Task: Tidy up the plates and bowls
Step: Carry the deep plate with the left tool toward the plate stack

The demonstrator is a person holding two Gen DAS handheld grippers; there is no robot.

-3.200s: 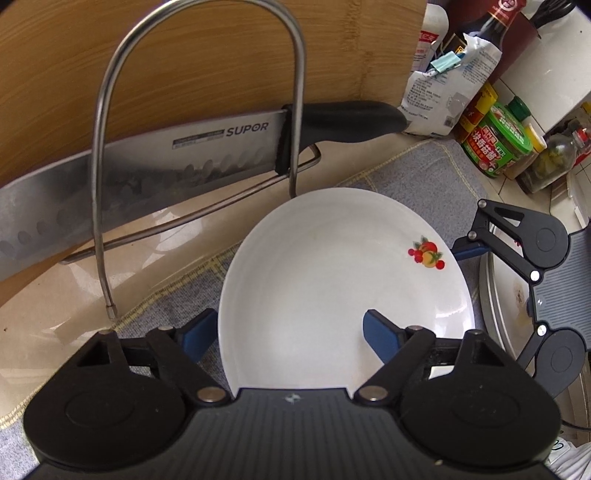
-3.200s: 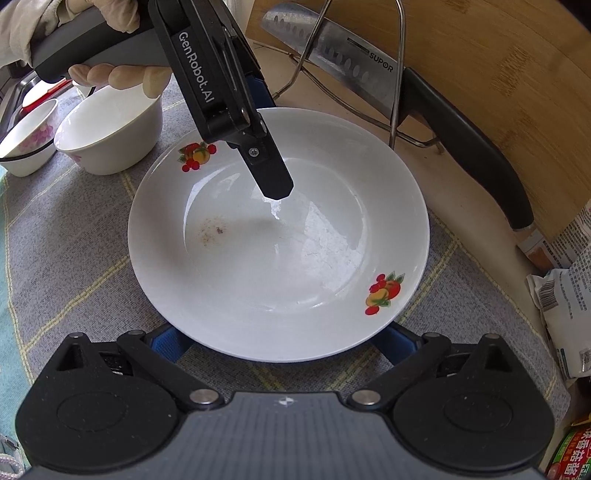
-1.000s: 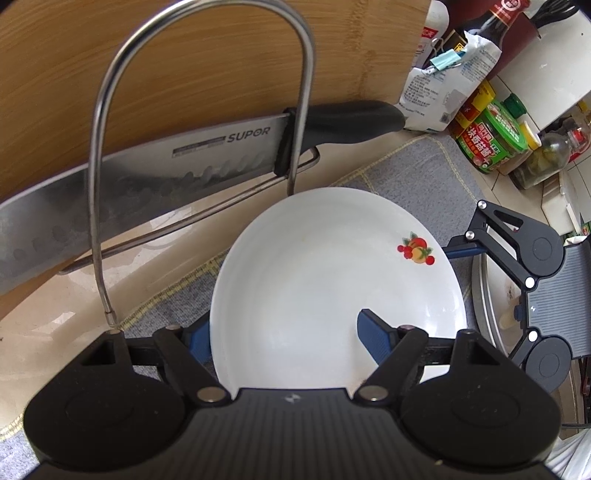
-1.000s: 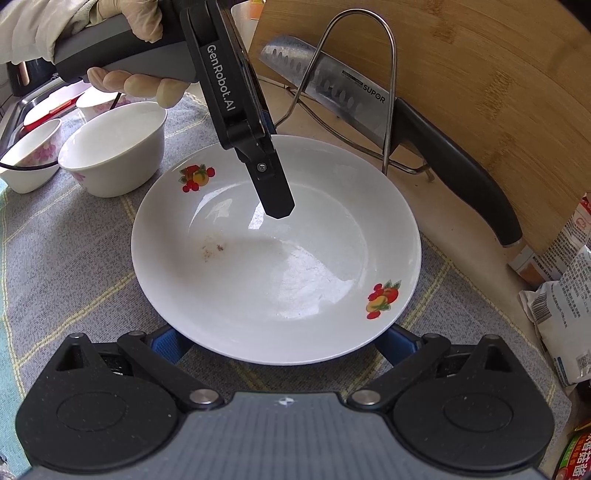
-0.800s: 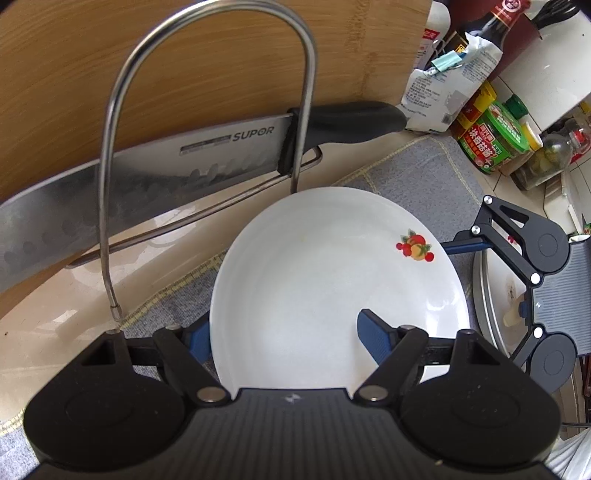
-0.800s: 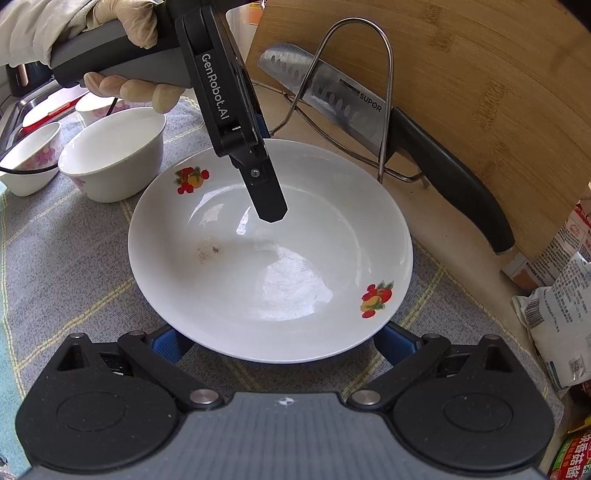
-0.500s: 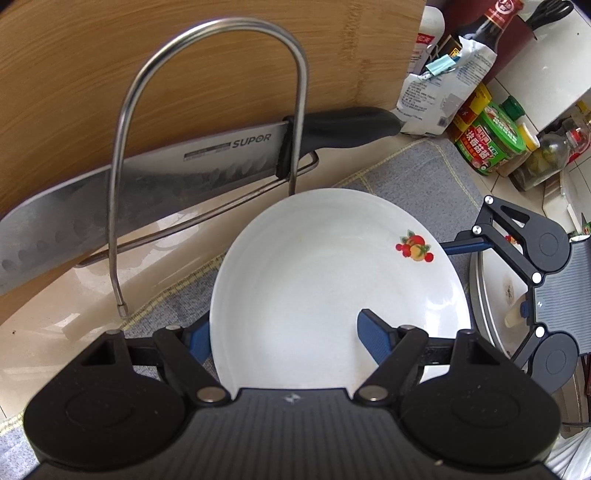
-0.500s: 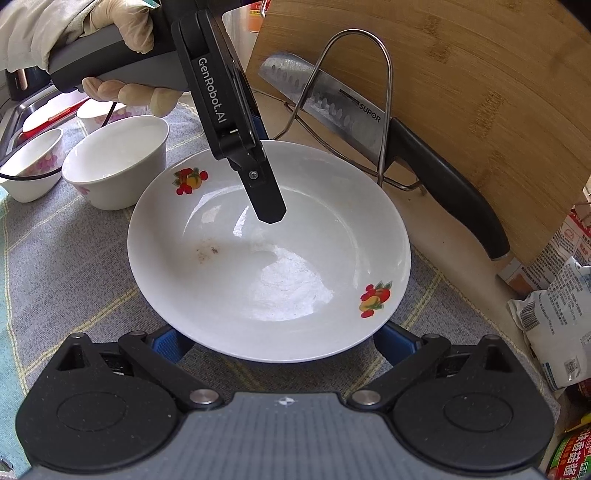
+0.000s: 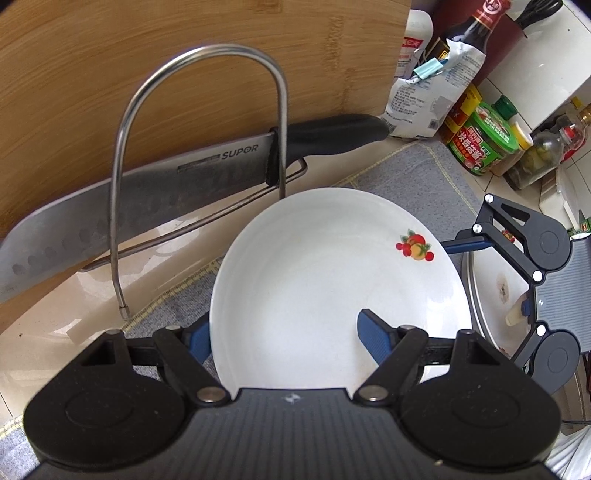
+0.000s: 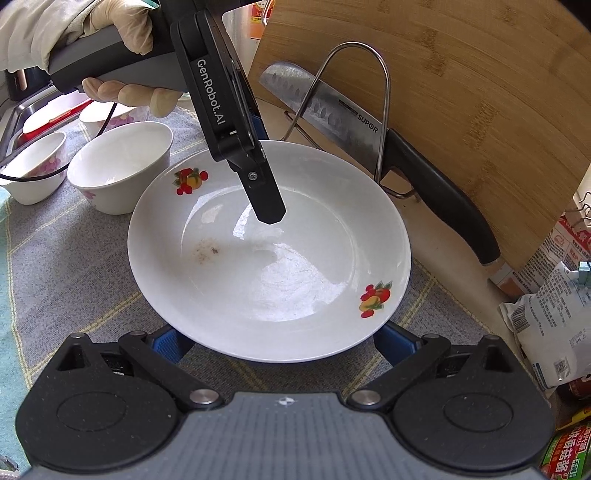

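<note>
A white deep plate [image 10: 269, 266] with two fruit prints and a small brown stain is held just above the grey mat [image 10: 74, 280]. My left gripper [image 9: 284, 336] is shut on its rim, with one finger [image 10: 267, 203] inside the dish and the other behind the rim. A gloved hand [image 10: 122, 22] holds that gripper. My right gripper [image 10: 282, 347] stands open at the plate's near edge, its blue fingertips hidden under the rim. Three white bowls [image 10: 122, 162] sit on the mat to the left in the right wrist view.
A wire stand [image 9: 280, 110] holds a large knife [image 9: 147, 192] against a bamboo cutting board [image 9: 110, 74] just beyond the plate. Bags, jars and bottles [image 9: 484, 144] crowd the right. Another round dish [image 9: 495, 291] with a stain lies under my right gripper.
The plate stays gripped the same way. Both views have drifted a little, so more of the cutting board and bowls shows in the right wrist view.
</note>
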